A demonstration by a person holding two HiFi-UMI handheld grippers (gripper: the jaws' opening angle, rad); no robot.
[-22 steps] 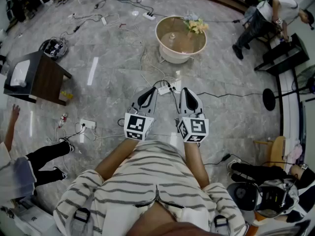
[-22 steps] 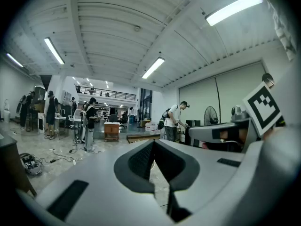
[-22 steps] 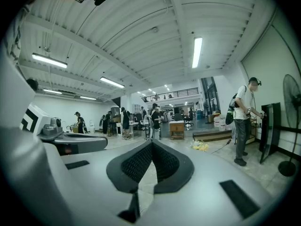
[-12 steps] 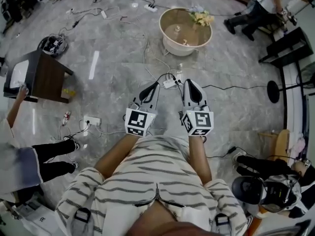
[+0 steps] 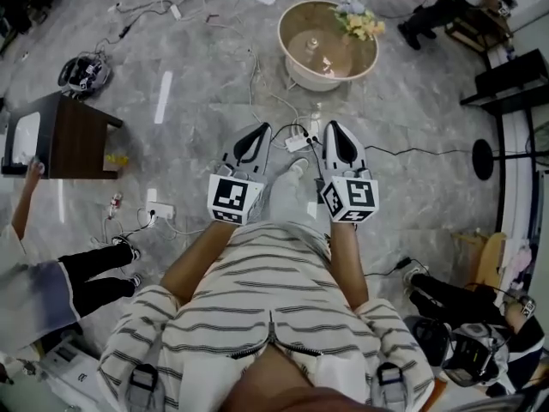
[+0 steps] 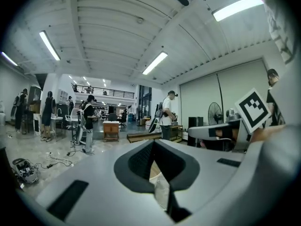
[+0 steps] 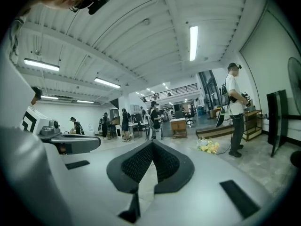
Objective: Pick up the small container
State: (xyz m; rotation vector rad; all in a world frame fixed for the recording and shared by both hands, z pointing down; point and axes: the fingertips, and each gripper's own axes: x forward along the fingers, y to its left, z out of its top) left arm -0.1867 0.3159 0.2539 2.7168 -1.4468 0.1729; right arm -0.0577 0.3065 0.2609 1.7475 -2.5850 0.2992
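The right tool [image 7: 152,149] faces out across a big open hall. Its two dark ribbed jaws meet at the tips, with nothing caught between them. Off to its left is the left tool [image 7: 70,142], its marker cube [image 7: 32,120] right at the edge of view. Past the jaws on the right there is a bunch of yellow flowers [image 7: 208,146] low down. Close by, a person [image 7: 234,109] in a white shirt and cap stands side-on on the glossy floor [image 7: 263,161]. Farther back, more people [image 7: 126,124] stand near a wooden cabinet [image 7: 178,126]. Strip lights [image 7: 193,42] run along the white ceiling.
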